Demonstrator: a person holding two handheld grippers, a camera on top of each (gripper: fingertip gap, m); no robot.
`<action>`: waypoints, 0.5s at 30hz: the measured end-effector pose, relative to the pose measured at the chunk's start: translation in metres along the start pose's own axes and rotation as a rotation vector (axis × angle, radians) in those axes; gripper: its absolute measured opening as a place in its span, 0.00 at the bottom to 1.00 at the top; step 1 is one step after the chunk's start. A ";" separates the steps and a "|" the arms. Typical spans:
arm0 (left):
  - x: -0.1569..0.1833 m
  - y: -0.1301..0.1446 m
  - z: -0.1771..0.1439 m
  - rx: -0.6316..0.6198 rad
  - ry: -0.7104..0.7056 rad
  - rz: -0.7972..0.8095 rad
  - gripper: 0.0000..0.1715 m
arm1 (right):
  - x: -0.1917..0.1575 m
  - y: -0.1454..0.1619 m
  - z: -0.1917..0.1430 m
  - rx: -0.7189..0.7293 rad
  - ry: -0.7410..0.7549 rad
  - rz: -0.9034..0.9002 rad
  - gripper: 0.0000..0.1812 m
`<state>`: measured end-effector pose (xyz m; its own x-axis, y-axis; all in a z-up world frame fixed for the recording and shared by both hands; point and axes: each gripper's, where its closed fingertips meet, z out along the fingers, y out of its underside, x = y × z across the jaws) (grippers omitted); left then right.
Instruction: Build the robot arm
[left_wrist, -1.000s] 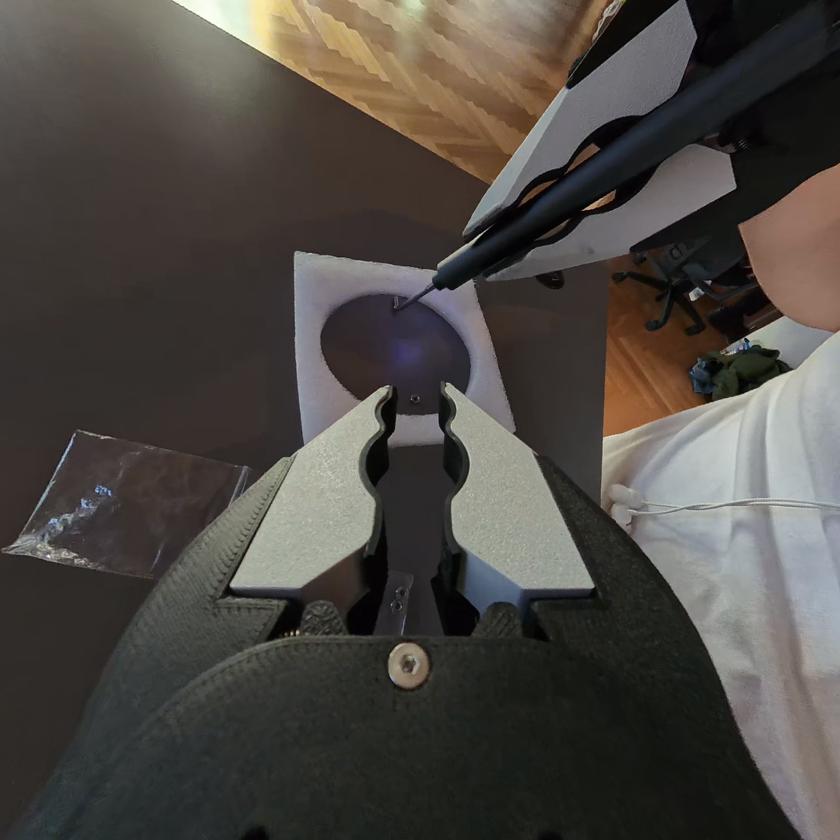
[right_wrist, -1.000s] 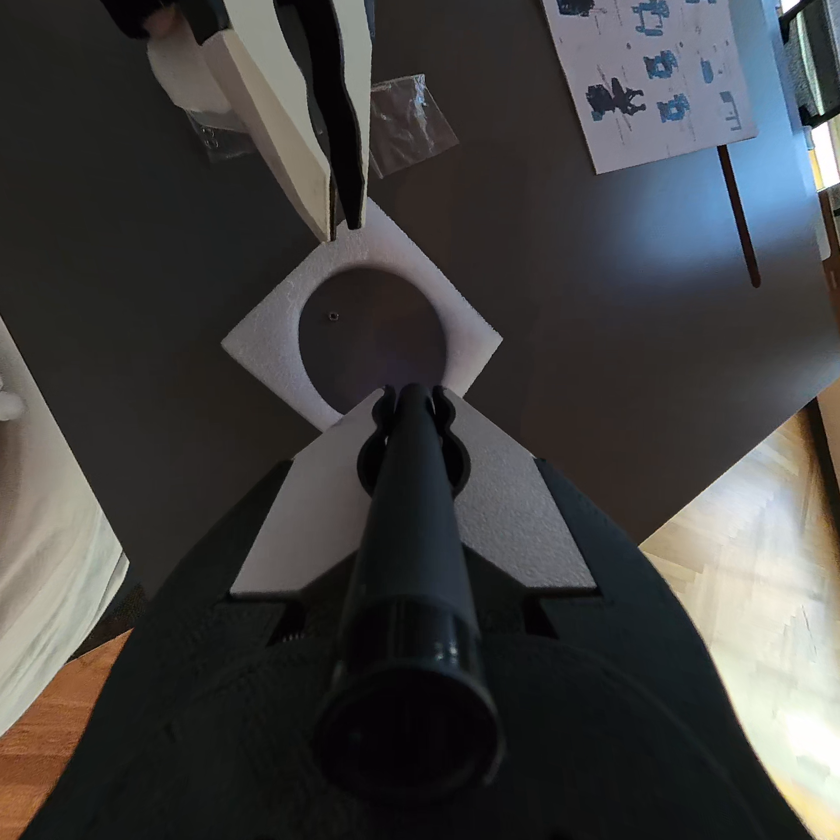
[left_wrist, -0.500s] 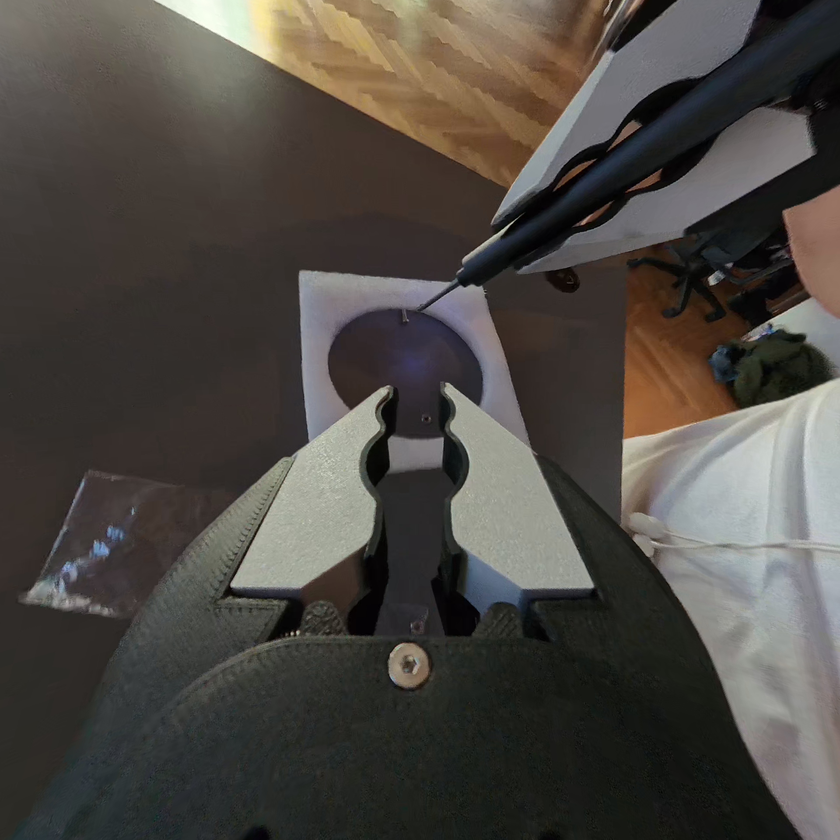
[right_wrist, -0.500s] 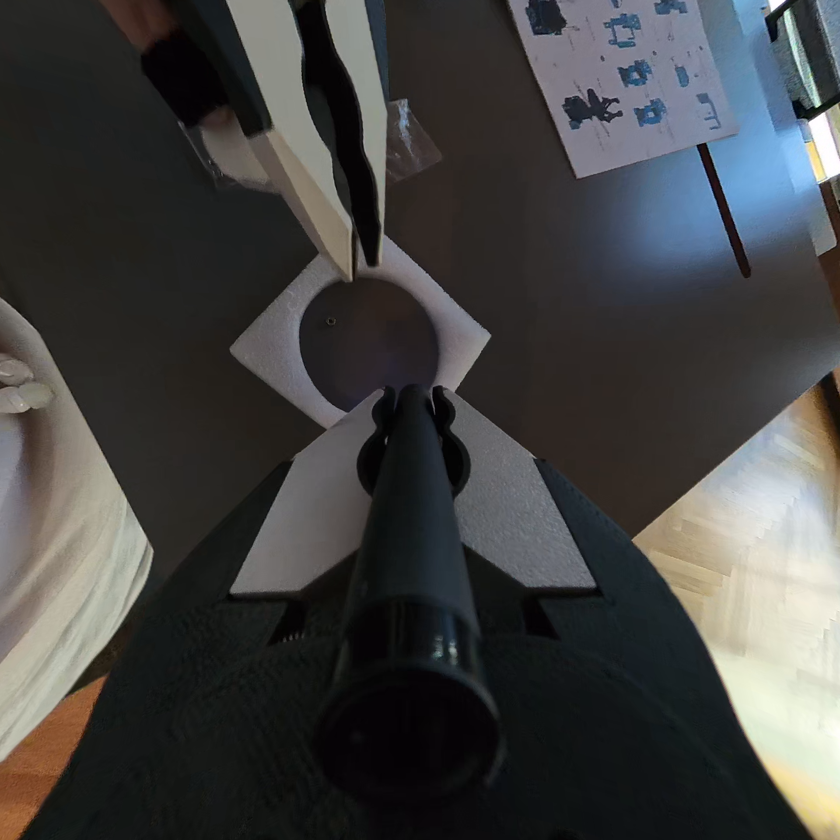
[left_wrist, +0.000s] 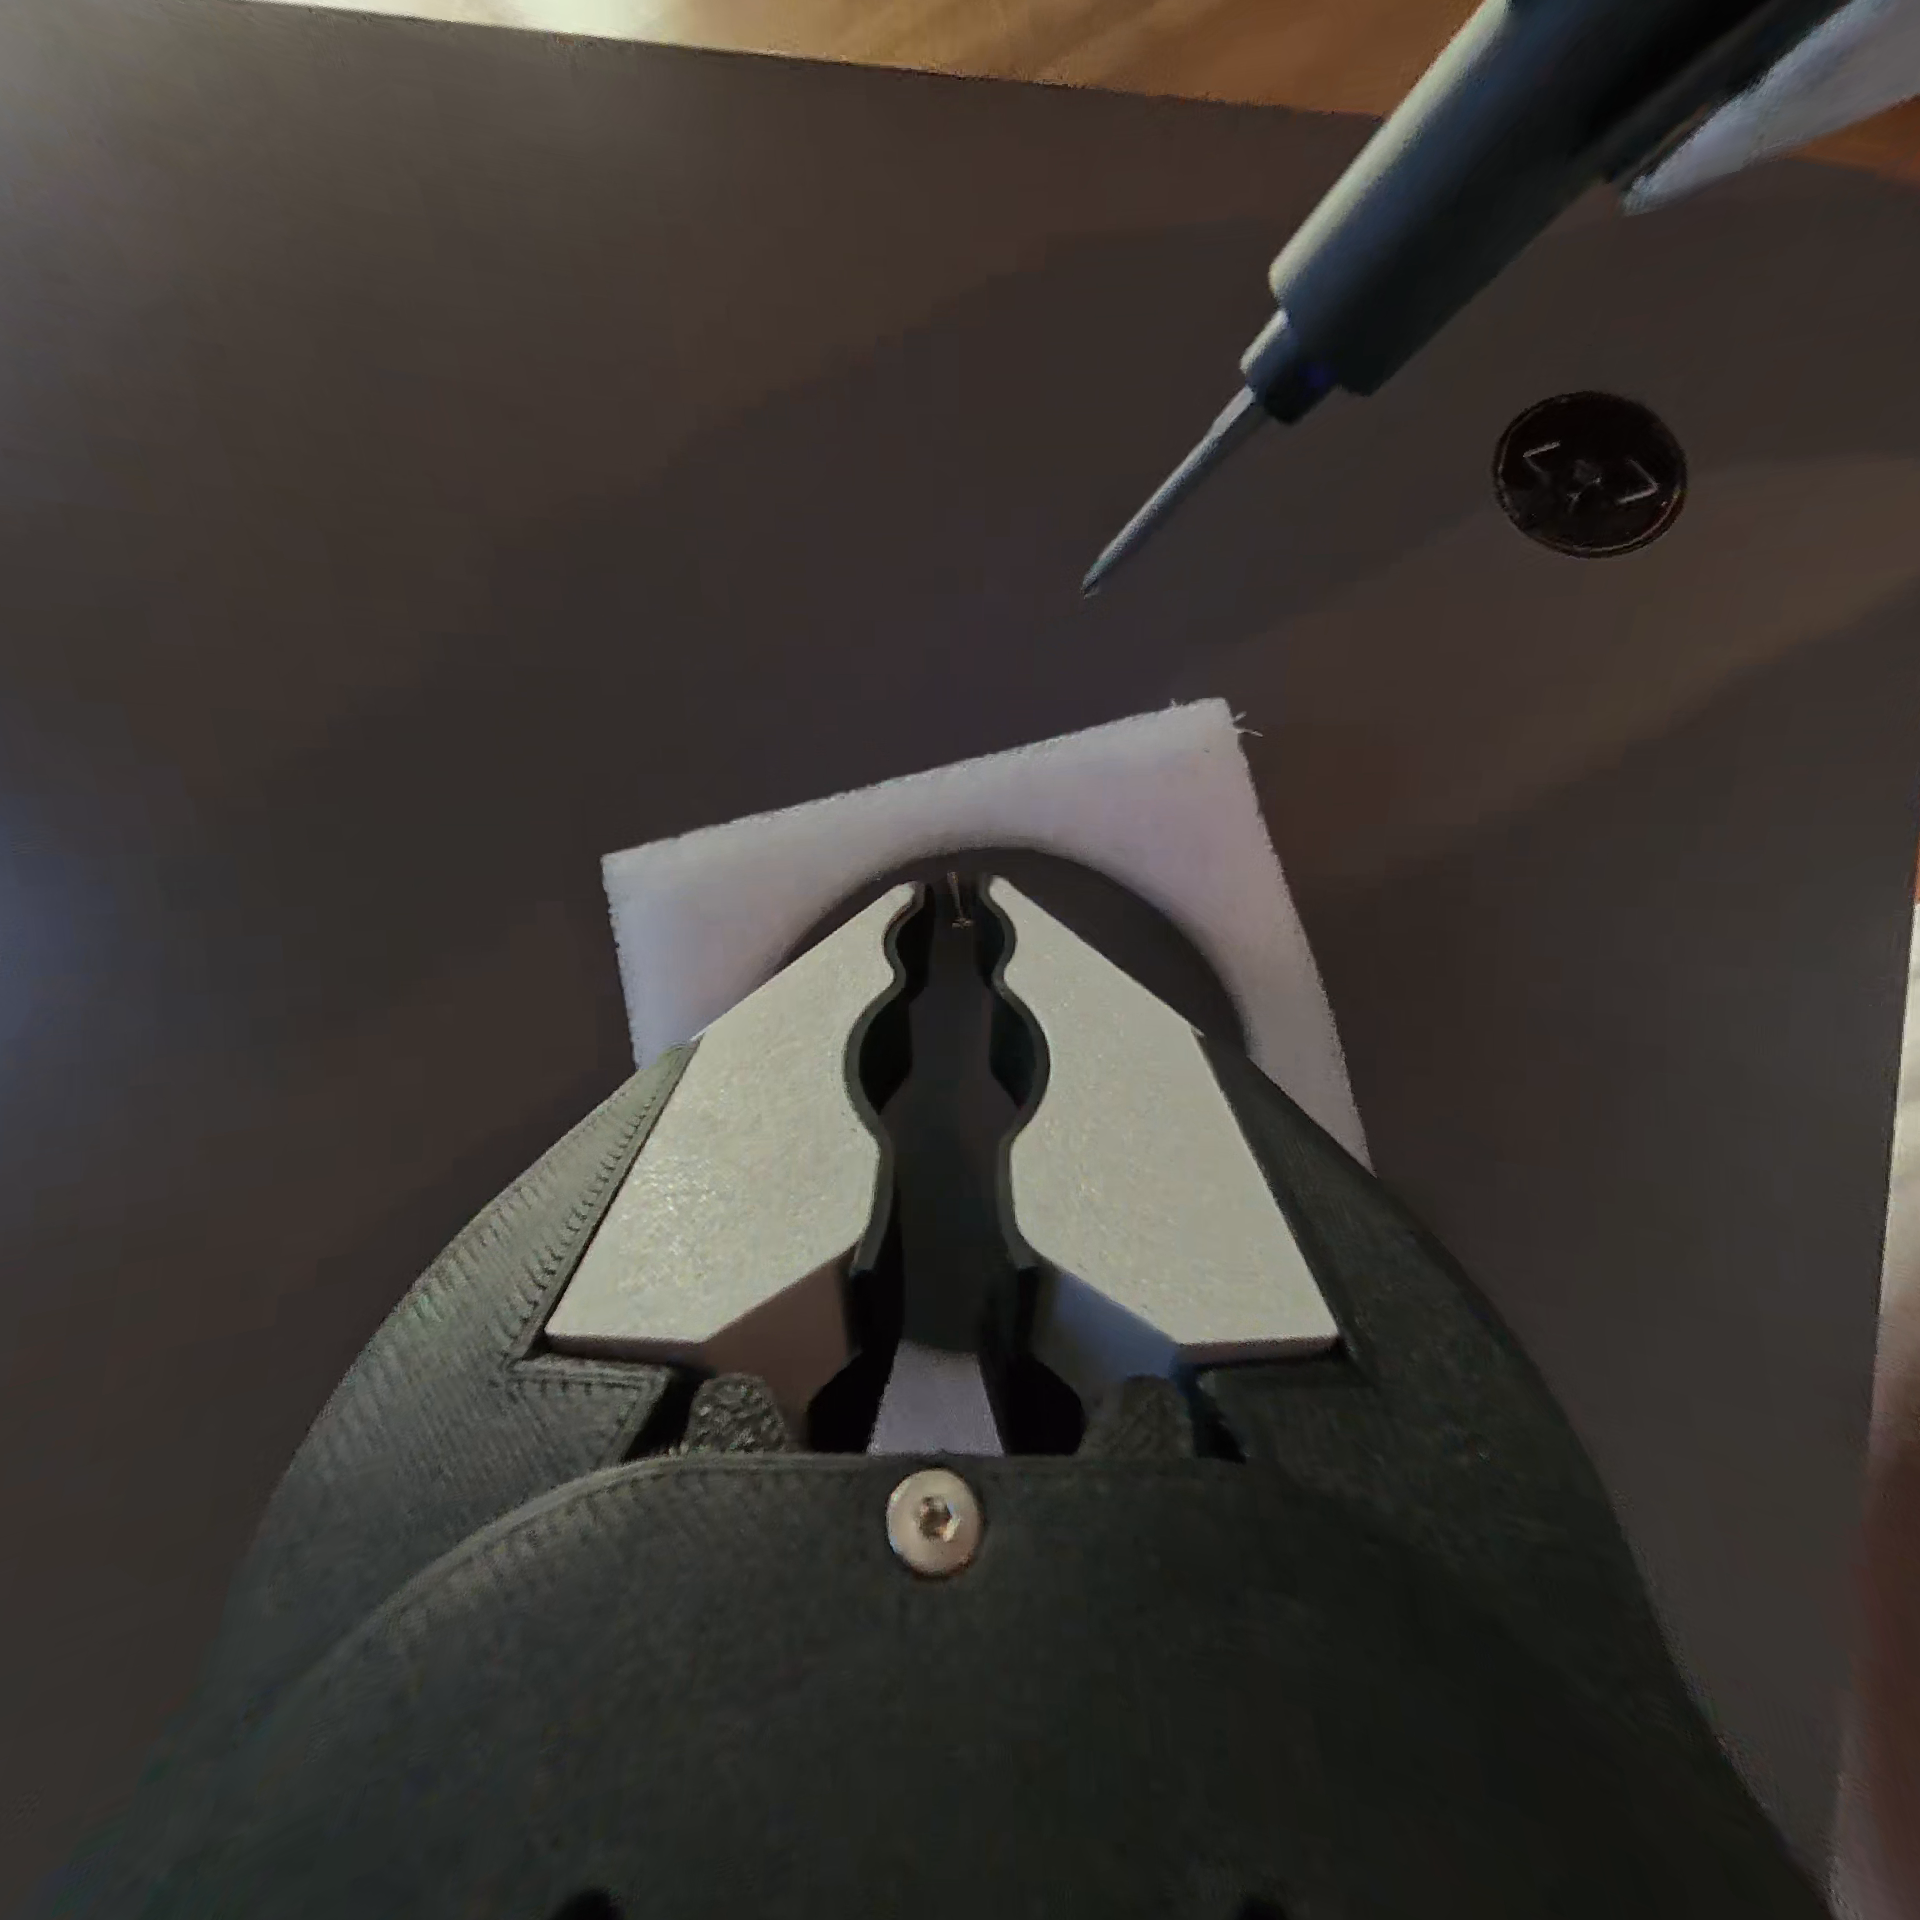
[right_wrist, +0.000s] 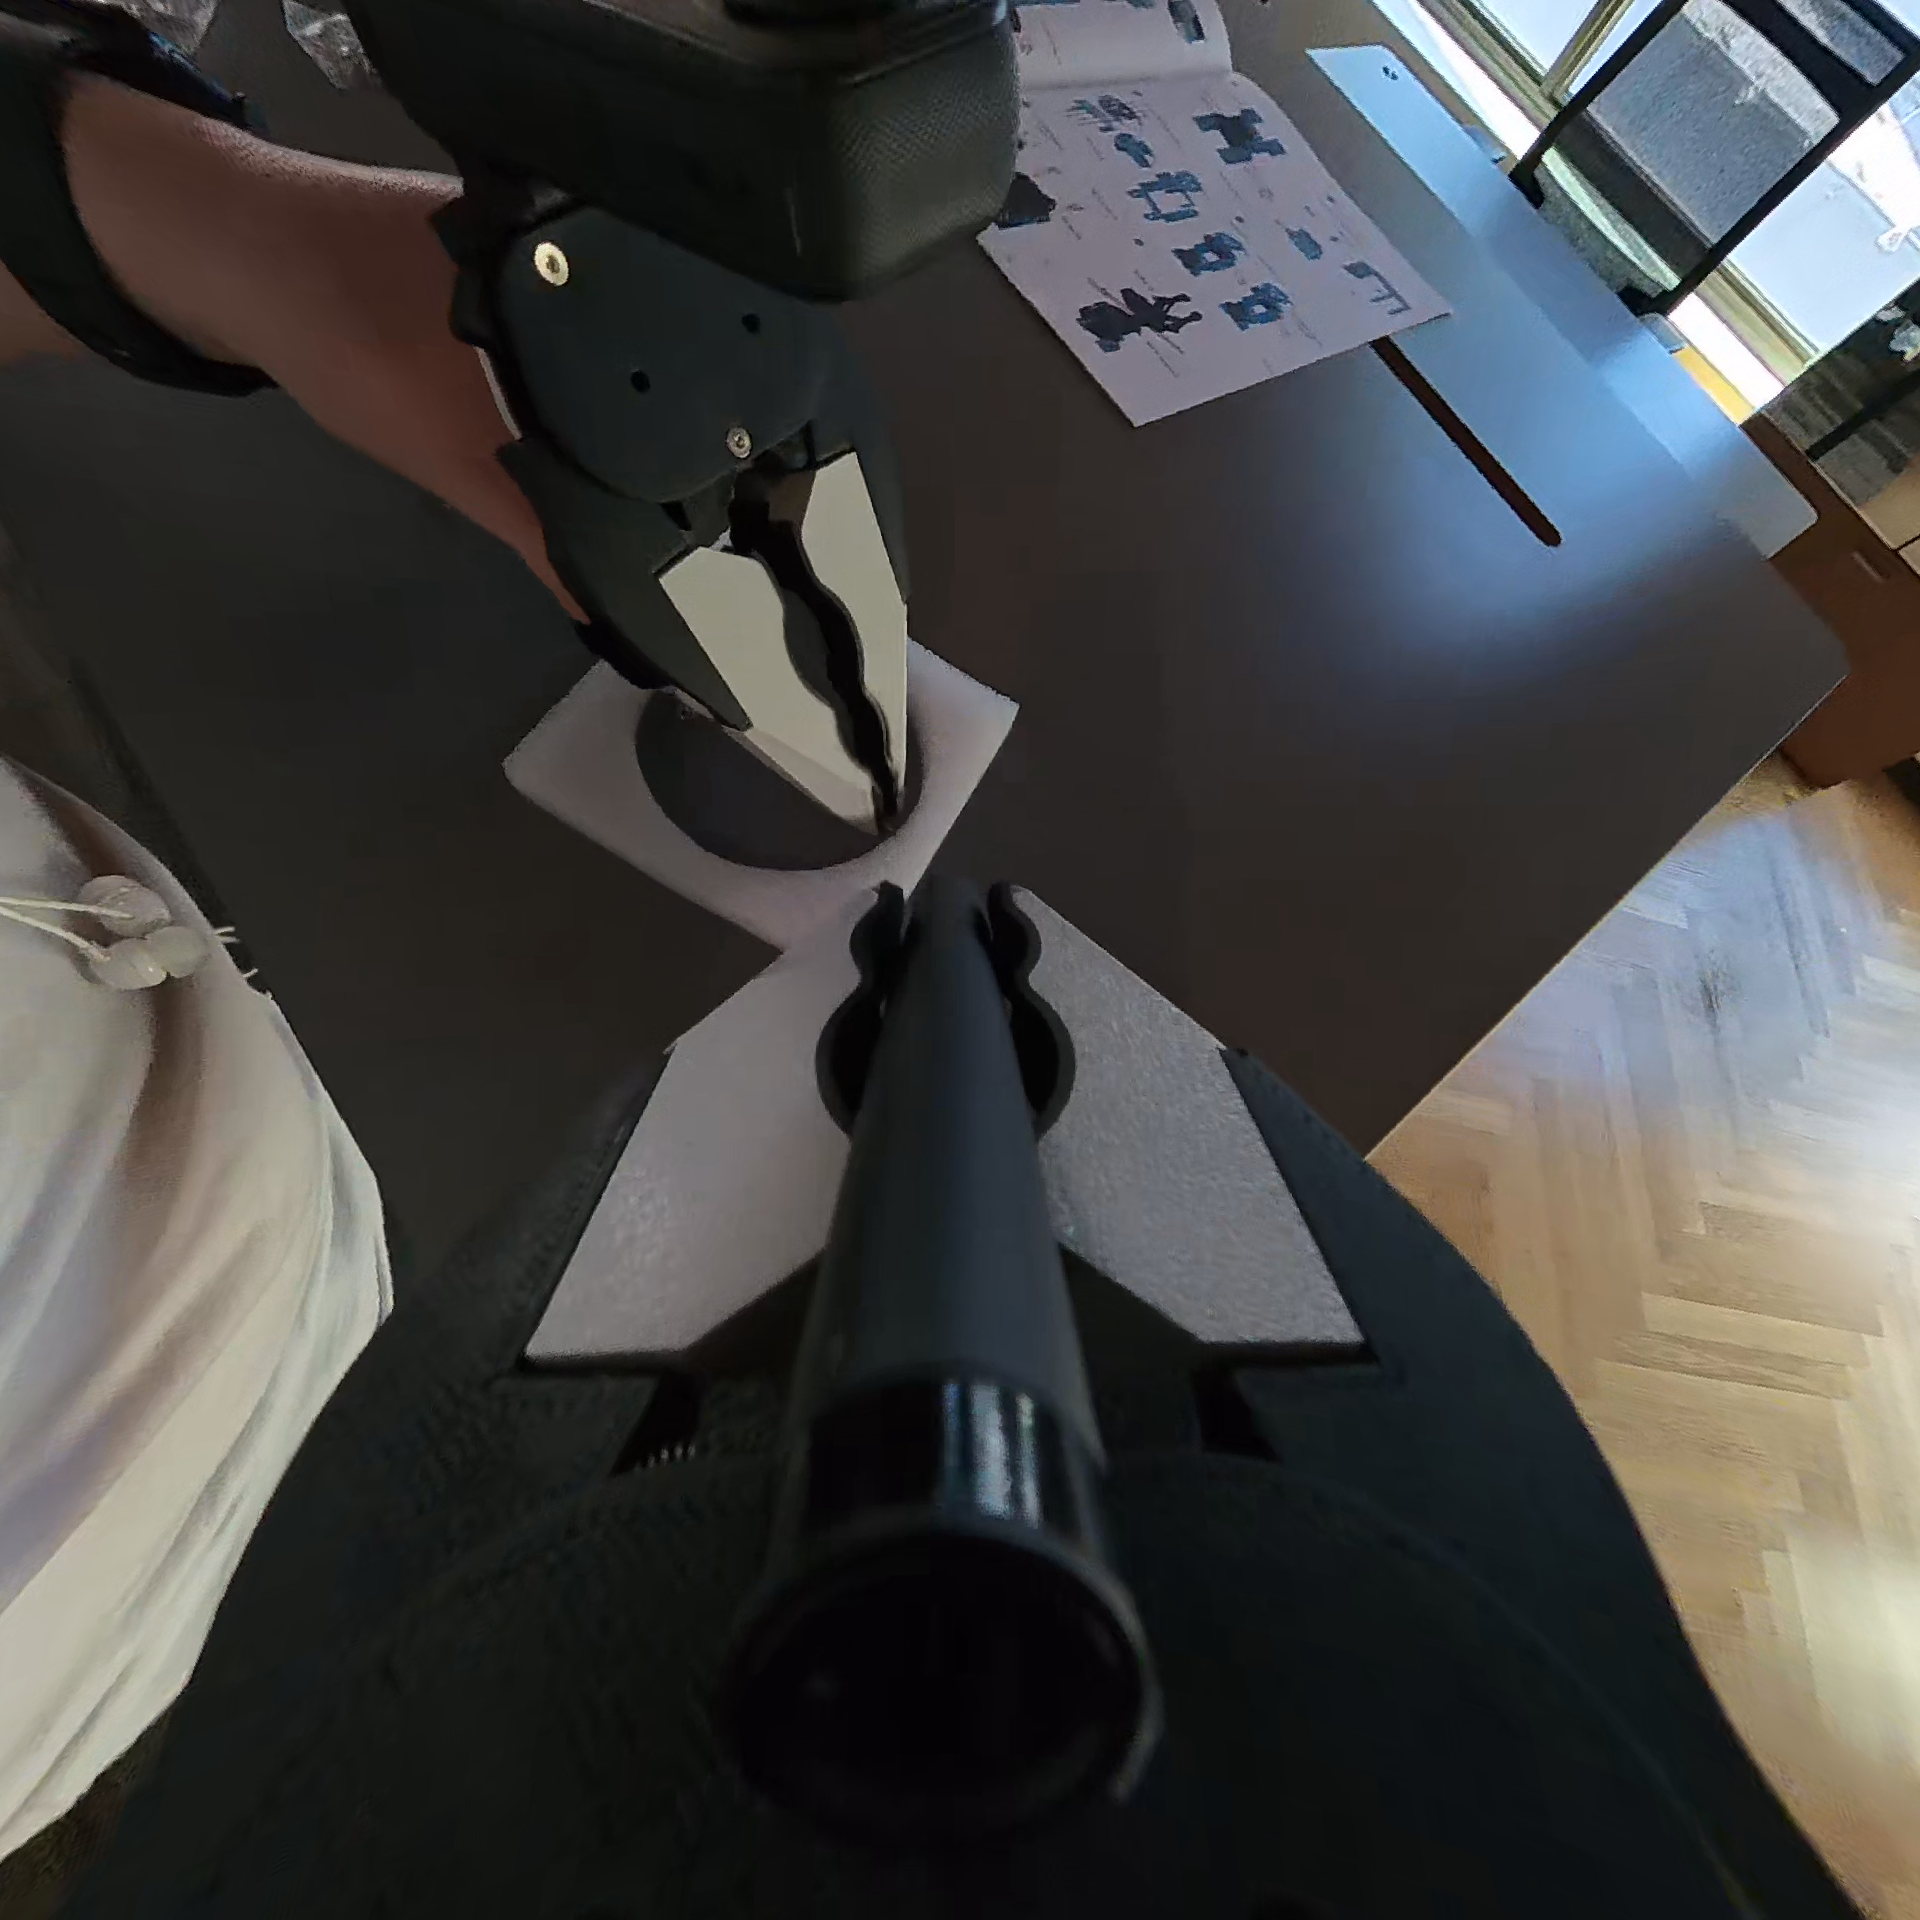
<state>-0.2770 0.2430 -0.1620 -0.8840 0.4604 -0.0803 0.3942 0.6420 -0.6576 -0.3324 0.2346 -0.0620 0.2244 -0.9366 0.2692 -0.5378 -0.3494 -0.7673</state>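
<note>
R gripper (right_wrist: 940, 914) clamps black screwdriver (right_wrist: 935, 1195), tip (left_wrist: 1174, 499) in air past white foam square (left_wrist: 1091, 821). L gripper (left_wrist: 954, 899) jaws narrow, straddling tiny screw (left_wrist: 958, 902) inside foam's round cutout on dark table (left_wrist: 416, 520).

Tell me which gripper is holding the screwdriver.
The right gripper: it is shut on the screwdriver. The left gripper carries no tool; its tips sit apart inside the white foam cutout, about a tiny screw.

Foam ring (left_wrist: 1101, 821) walls in left gripper (left_wrist: 953, 906) tips, screwdriver (left_wrist: 1382, 249) overhead – table (left_wrist: 520, 520) beyond open
</note>
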 end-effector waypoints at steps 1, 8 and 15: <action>-0.001 0.000 0.000 -0.011 -0.011 0.015 0.02 | 0.001 0.002 -0.001 0.008 -0.003 0.004 0.09; -0.009 0.005 -0.016 -0.015 -0.029 -0.102 0.01 | 0.001 -0.001 -0.002 0.085 -0.047 0.030 0.09; -0.036 0.013 -0.107 0.419 0.164 -0.801 0.00 | -0.048 -0.059 0.038 0.315 -0.205 -0.052 0.09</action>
<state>-0.2130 0.3002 -0.0879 -0.7945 0.0752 0.6026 -0.4725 0.5470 -0.6911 -0.2805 0.3008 -0.0522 0.4204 -0.8815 0.2152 -0.2519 -0.3412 -0.9056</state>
